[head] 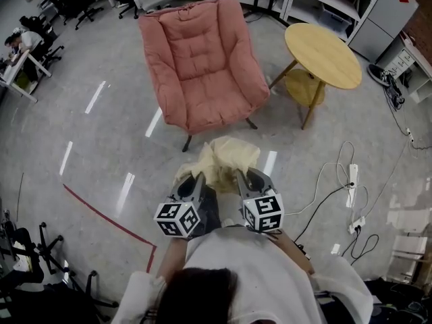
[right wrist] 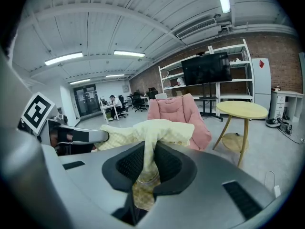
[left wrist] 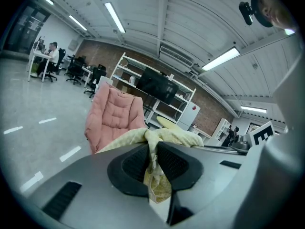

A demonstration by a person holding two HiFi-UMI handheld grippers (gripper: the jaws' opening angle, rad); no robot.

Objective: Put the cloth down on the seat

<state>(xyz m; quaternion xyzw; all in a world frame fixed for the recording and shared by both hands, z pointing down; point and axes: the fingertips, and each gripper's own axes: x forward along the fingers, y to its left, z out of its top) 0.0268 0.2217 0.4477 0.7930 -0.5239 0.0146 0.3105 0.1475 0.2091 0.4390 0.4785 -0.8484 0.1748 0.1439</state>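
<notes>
A pale yellow cloth (head: 221, 160) hangs bunched between my two grippers, in the air in front of the pink padded chair (head: 201, 63). My left gripper (head: 196, 180) is shut on one part of the cloth (left wrist: 153, 166), which is pinched between its black pads. My right gripper (head: 241, 178) is shut on another part of the cloth (right wrist: 145, 175). The two grippers stand side by side, close together, a short way from the chair's front edge. In the left gripper view the chair (left wrist: 114, 118) shows ahead and left; in the right gripper view the chair (right wrist: 178, 116) stands straight ahead.
A round wooden side table (head: 320, 54) with a low shelf stands right of the chair. White cables and a power strip (head: 351, 177) lie on the floor at right. A red tape line (head: 108, 221) crosses the floor at left. Desks with seated people (head: 20, 42) are far left.
</notes>
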